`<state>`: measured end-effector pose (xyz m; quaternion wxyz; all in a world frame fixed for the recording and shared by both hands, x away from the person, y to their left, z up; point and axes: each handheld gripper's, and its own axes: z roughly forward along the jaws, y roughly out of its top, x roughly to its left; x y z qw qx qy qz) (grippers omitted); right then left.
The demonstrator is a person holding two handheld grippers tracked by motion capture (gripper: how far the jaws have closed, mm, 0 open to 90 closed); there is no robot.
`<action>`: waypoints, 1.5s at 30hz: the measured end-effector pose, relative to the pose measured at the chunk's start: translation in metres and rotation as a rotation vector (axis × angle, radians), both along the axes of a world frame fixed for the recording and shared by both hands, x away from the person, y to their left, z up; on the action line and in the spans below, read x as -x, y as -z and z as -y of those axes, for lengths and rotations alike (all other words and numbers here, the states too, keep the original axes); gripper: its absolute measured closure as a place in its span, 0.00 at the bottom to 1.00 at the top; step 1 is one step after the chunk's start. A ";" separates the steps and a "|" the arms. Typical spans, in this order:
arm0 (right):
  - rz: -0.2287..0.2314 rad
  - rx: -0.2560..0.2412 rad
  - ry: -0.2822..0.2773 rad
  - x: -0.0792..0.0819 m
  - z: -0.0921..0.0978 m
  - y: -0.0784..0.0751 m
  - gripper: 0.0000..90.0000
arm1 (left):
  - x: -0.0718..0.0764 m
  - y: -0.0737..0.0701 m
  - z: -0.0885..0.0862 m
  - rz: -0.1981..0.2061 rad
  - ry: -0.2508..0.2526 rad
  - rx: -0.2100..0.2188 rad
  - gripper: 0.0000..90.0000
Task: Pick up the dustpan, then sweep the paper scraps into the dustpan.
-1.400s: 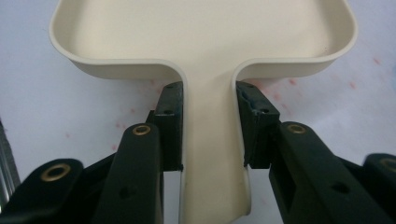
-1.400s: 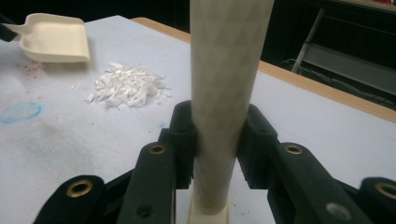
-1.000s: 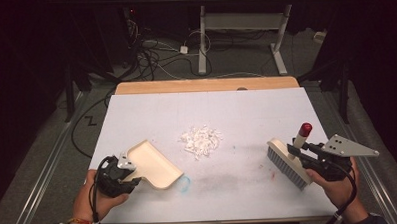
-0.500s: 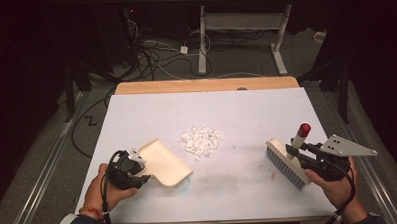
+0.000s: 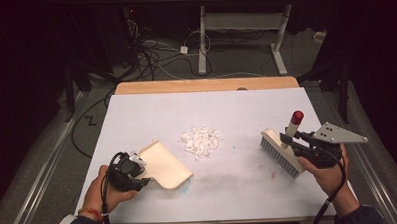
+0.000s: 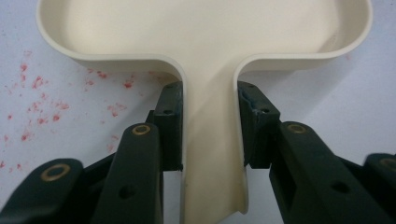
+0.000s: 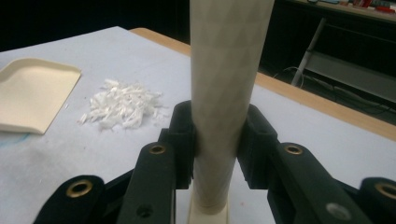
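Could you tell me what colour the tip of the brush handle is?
Red; the brush handle shows it best in the high view.

One cream dustpan [image 5: 164, 164] sits clamped by its handle in the left gripper [image 5: 138, 170]. One brush [image 5: 280, 151] stands in the right gripper [image 5: 293, 138], gripped by its handle. One heap of white paper scraps [image 5: 201, 140] lies between the two grippers, on one white table [image 5: 236, 110].
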<state>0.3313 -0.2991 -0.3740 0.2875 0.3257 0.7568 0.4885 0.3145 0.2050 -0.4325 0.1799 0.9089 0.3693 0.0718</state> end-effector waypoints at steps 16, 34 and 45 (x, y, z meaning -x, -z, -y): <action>0.010 0.000 0.024 -0.052 -0.020 -0.005 0.78 | 0.002 0.005 -0.002 -0.001 0.016 0.006 0.70; 0.009 0.006 0.011 -0.077 -0.036 -0.002 0.79 | 0.001 0.008 -0.001 -0.009 0.014 -0.002 0.70; 0.015 0.005 -0.008 -0.105 -0.072 -0.005 0.79 | 0.002 0.006 0.000 -0.017 0.017 -0.007 0.70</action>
